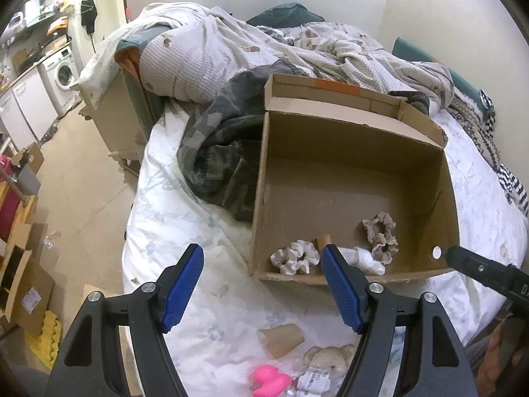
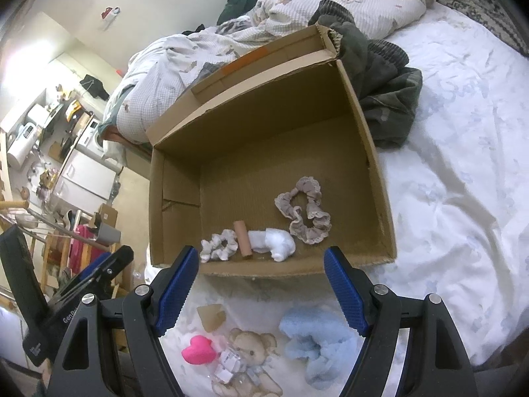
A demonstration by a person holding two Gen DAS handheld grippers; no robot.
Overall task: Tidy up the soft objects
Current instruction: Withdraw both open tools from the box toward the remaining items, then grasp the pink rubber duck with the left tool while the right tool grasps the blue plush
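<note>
An open cardboard box lies on the white bed. Inside, near its front wall, lie a white scrunchie, a small brown tube, a white soft bundle and a beige scrunchie. In front of the box on the sheet lie a pink heart, a teddy bear, a blue fluffy item and a cardboard scrap. My left gripper is open and empty above the sheet. My right gripper is open and empty above these items.
A crumpled duvet and dark camouflage clothing lie behind and beside the box. The bed's left edge drops to a floor with boxes, cabinets and a washing machine. The other gripper shows at each view's edge.
</note>
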